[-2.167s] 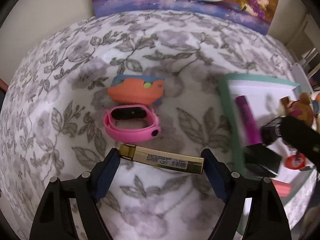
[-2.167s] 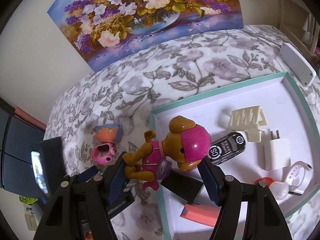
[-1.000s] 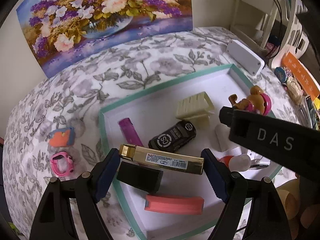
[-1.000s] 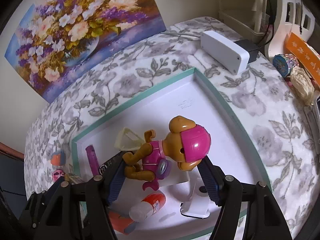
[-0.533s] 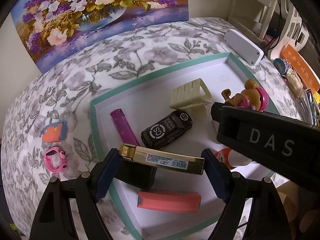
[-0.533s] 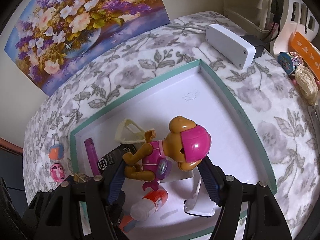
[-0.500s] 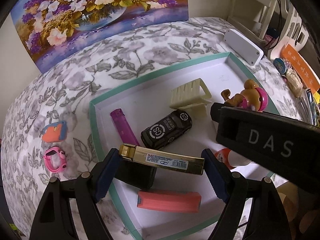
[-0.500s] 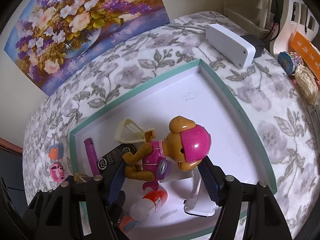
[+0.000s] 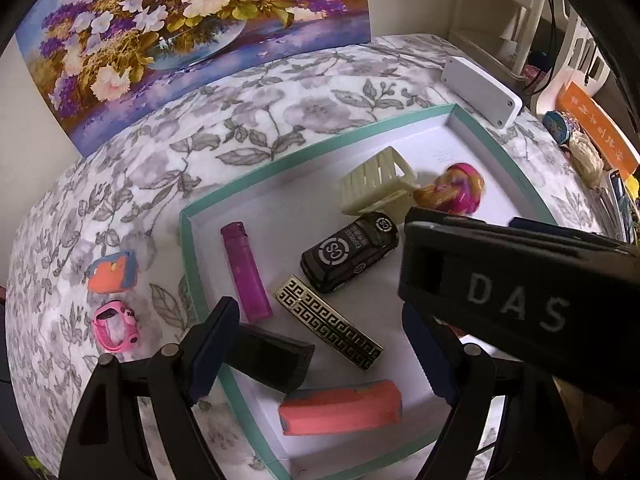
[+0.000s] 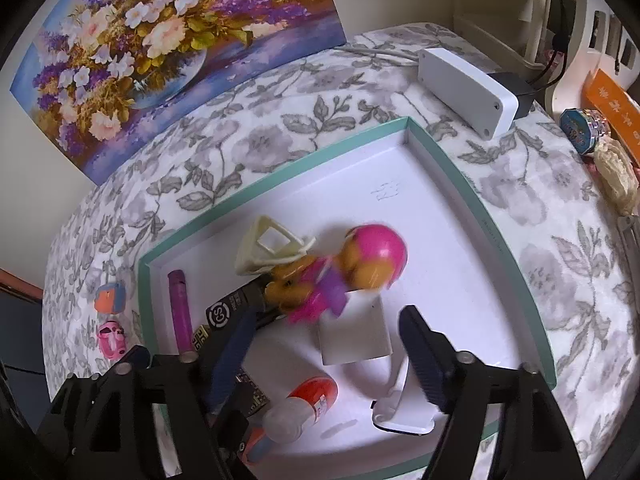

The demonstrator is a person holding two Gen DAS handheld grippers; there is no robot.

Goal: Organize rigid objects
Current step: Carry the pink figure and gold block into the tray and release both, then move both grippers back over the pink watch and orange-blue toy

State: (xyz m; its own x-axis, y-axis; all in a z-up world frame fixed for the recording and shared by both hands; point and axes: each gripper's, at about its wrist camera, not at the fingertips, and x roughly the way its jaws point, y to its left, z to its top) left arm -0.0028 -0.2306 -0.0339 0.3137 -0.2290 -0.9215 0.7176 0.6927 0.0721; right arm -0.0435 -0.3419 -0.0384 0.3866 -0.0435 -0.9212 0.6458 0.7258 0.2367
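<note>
Both grippers, left (image 9: 316, 350) and right (image 10: 326, 346), are spread and empty. Gold case (image 9: 327, 323) and dog (image 10: 340, 268) are seen in tray (image 9: 188, 240); watch (image 9: 114, 330) and orange toy (image 9: 113, 272) are left outside.

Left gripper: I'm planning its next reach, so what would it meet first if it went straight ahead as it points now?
Probably the gold-patterned lighter on the tray floor; the left gripper is open above it. Depth is uncertain.

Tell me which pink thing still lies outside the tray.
The pink watch, on the floral cloth left of the tray; the magenta lighter lies inside it.
</note>
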